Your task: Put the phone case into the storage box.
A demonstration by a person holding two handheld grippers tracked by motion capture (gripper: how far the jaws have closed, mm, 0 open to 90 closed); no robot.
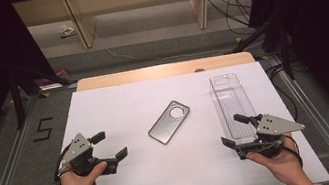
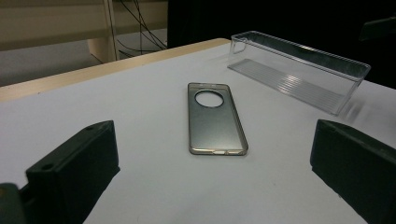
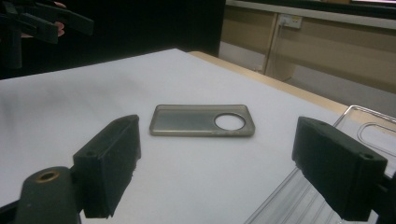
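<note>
- Table (image 1: 104, 107), white and matte, stood before pale wooden shelving (image 1: 138, 5).
- Case (image 1: 169, 121), grey, flat, round cut-out, lay mid-table; clear ribbed tray (image 1: 232, 106) beside.
- Left tool (image 1: 109, 146) and right tool (image 1: 234, 130) gaped wide, empty.

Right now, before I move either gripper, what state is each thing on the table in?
Grey translucent phone case: lying flat, hollow side up, round camera hole at the far end, untouched.
Clear plastic rectangular box: lying open side up, empty, beside the right gripper.
Left gripper: jaws open, holding nothing.
Right gripper: jaws open, holding nothing.
</note>
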